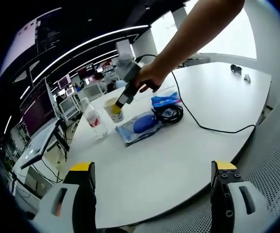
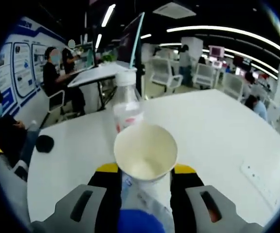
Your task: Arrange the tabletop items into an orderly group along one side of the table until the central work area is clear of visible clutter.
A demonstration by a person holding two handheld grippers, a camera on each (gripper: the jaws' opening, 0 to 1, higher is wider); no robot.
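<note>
The broad, smooth white round table (image 1: 179, 155) carries my clutter in one loose cluster toward its far side: a flat blue-and-white plastic wipes packet (image 1: 139, 127), a coil of black cable (image 1: 171, 113) whose tail runs off across the tabletop, a clear plastic water bottle with a red-and-white label (image 1: 95, 120), and the pale paper cup (image 2: 145, 151) I am working on. My right gripper (image 2: 145, 170) has its yellow-tipped jaws on either side of the cup, seemingly clenched on its thin wall; my left gripper (image 1: 152, 170) hangs released, jaws wide apart over bare table near the edge. The cup looks light and soft-walled, so squeezing hard could crush it. The bottle stands just behind it, tall and narrow, and a careless swing could topple it.
</note>
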